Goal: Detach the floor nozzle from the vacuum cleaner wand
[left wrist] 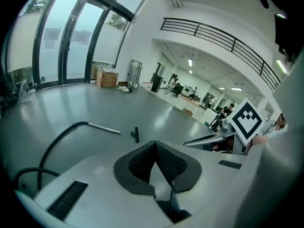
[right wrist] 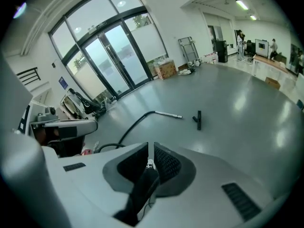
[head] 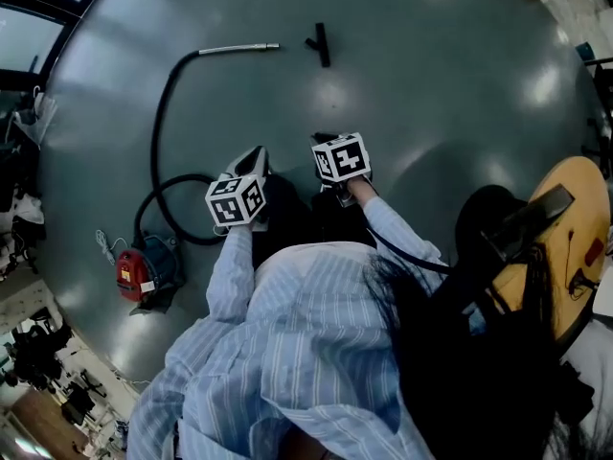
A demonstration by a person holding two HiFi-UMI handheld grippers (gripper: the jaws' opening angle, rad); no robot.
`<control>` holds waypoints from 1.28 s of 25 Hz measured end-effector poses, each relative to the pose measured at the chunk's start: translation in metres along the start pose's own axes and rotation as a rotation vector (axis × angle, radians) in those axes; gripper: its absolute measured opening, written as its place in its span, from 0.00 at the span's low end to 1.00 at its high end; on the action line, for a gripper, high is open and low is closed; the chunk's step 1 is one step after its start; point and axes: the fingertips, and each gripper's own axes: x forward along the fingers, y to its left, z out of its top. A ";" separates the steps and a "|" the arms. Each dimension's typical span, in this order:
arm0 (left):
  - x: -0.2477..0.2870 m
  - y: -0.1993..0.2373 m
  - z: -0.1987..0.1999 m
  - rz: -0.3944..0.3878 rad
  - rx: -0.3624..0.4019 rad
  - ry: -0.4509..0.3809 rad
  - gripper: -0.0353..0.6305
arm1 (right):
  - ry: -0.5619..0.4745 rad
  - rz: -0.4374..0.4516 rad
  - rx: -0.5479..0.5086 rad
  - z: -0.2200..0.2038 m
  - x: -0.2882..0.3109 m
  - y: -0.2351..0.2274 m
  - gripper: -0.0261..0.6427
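Observation:
The black floor nozzle (head: 319,44) lies on the grey floor, apart from the chrome wand (head: 239,48), with a short gap between them. The wand ends a black hose (head: 158,132) that curves back to a red vacuum cleaner (head: 134,271). Both show far ahead in the gripper views: nozzle (left wrist: 136,135) (right wrist: 198,119), wand (left wrist: 103,128) (right wrist: 168,114). My left gripper (head: 257,156) (left wrist: 155,144) is shut and empty. The right gripper (head: 324,140) (right wrist: 149,146) is shut too, pads almost touching, nothing held. Both hang in front of the person's body, well short of the nozzle.
A yellow guitar-shaped object (head: 575,228) and dark gear lie at the right. Glass doors (right wrist: 109,61) and cluttered equipment (right wrist: 80,103) line the hall's edge. Desks and people (left wrist: 223,113) stand far off. Open grey floor (head: 431,94) surrounds the nozzle.

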 end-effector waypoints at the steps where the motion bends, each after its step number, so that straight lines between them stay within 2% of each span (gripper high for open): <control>1: -0.004 0.001 -0.006 0.006 -0.004 0.003 0.06 | 0.009 0.006 -0.007 -0.006 0.002 0.004 0.10; 6: -0.026 0.007 -0.022 0.022 -0.018 0.002 0.06 | 0.044 0.023 -0.035 -0.027 0.007 0.027 0.10; 11: -0.053 0.013 -0.030 0.005 -0.012 -0.023 0.06 | 0.035 0.014 -0.046 -0.036 0.005 0.053 0.10; 16: -0.102 0.036 -0.056 -0.006 -0.012 -0.044 0.06 | 0.025 0.002 -0.058 -0.059 0.006 0.104 0.10; 22: -0.171 0.073 -0.101 -0.011 -0.027 -0.055 0.06 | 0.031 0.001 -0.037 -0.110 0.004 0.178 0.10; 25: -0.196 0.086 -0.119 -0.034 -0.027 -0.059 0.06 | 0.028 0.004 -0.010 -0.137 0.002 0.209 0.10; 32: -0.236 0.083 -0.152 -0.124 0.037 -0.060 0.06 | 0.011 -0.021 0.006 -0.181 -0.003 0.255 0.10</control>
